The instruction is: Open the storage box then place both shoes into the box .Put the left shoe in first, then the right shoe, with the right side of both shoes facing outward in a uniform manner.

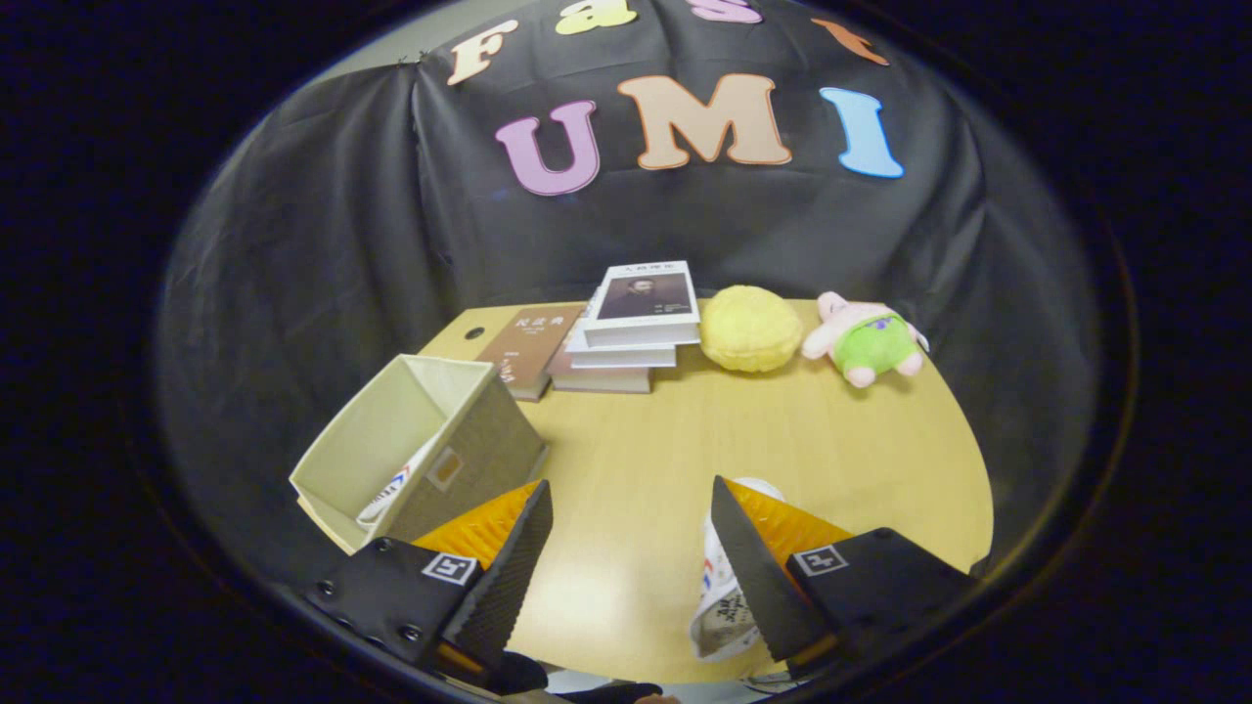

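At the worktop's [685, 440] near left edge: storage box [391, 455], open, mouth tipped up and leftward, one shoe [391, 489] inside lying along its lower wall. Near edge: second shoe [722, 596], long axis running front to back, partly behind the right finger. Hand-held gripper [631, 548]: fingers spread wide, gripping nothing.

A gripper [631, 548] hangs over the near edge of a wooden table [685, 440], its fingers spread apart with bare tabletop between them. Ahead, the middle of the table lies open. Near the left edge an open storage box [421, 445] stands tilted, a shoe [391, 494] inside it. A second shoe [724, 596] lies just under the right finger. Along the far edge, stacked books [616, 332], a yellow plush [750, 329] and a pink plush toy [866, 339] form a row.
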Demonstrator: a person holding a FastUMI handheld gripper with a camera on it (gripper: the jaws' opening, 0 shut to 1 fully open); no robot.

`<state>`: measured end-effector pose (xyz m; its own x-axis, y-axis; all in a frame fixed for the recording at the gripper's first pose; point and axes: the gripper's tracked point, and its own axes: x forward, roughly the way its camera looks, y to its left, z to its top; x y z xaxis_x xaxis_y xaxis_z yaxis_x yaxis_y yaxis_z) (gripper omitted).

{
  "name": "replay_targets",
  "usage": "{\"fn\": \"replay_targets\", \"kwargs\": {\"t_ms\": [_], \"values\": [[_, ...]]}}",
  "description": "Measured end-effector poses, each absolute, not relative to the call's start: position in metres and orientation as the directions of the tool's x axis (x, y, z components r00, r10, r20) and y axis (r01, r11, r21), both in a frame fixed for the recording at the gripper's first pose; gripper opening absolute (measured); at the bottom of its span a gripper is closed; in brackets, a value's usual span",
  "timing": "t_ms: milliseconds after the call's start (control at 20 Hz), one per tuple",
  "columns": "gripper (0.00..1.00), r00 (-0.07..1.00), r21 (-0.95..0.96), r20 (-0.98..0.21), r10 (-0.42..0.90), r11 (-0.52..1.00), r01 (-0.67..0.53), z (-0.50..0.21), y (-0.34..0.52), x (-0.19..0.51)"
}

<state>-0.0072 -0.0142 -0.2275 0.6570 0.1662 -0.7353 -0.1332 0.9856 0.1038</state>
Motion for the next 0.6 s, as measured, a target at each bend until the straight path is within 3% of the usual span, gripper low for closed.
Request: {"fn": "replay_targets", "kwargs": {"t_ms": [600], "values": [[1.00,0.544,-0.007,-0.839,0.033,0.997,-0.070,-0.290,-0.119,-0.045]]}}
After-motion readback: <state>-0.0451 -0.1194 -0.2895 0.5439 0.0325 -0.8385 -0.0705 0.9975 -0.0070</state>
